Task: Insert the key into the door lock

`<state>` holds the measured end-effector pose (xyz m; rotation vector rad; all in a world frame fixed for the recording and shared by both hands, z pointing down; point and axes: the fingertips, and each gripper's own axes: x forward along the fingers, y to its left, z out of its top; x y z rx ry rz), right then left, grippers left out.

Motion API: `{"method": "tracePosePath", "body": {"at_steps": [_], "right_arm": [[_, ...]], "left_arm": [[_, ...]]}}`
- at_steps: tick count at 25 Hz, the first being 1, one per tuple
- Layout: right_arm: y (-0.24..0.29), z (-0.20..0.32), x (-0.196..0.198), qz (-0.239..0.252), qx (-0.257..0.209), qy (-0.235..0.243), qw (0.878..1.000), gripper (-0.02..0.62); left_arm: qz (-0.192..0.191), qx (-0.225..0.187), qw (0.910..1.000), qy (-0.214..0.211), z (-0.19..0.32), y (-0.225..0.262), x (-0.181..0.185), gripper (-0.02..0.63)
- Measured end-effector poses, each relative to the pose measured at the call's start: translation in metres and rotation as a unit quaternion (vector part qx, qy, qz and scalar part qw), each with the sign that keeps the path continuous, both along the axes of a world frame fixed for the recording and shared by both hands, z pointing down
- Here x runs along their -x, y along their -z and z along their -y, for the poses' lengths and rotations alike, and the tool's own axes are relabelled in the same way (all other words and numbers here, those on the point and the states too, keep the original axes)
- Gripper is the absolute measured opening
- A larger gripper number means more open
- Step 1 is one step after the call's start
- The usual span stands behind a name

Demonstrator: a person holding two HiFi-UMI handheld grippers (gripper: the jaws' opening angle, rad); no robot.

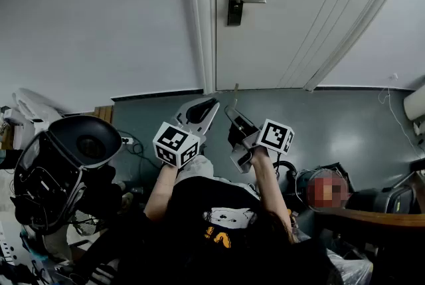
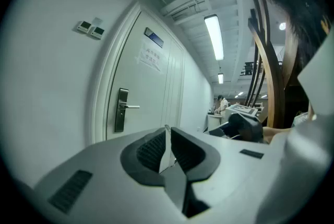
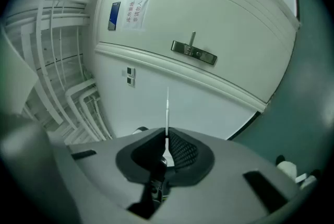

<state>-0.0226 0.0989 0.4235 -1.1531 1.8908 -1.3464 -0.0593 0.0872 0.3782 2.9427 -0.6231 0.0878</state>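
Fingers [image 3: 180,151] of the grey right gripper [image 3: 166,137]: pinch a thin silver key [image 3: 167,108] edge-on, blade out ahead, well short of the dark metal door lock plate [image 3: 194,52] with its lever. Grey left gripper [image 2: 167,134]: pressed together, holds nothing. White door [image 1: 299,11]: carries a small blue plate [image 3: 114,15] and a paper notice [image 3: 136,11] — print too small to read.

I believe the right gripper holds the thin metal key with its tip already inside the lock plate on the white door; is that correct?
Not quite. The right gripper does hold the thin metal key, but its tip is in open air, well short of the dark lock plate on the white door. The head view shows the gap between them.
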Motion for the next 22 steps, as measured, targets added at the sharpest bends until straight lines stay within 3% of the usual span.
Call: {"method": "tracePosePath", "body": {"at_steps": [8, 22], "right_arm": [[0.003, -0.005, -0.003, -0.033, -0.014, 0.0, 0.999, 0.017], [-0.003, 0.003, -0.006, -0.026, -0.024, 0.003, 0.999, 0.017]], "left_arm": [[0.012, -0.008, 0.9999, -0.006, -0.007, -0.001, -0.002, 0.035], [0.024, -0.023, 0.9994, 0.006, -0.001, 0.001, 0.012, 0.035]]}}
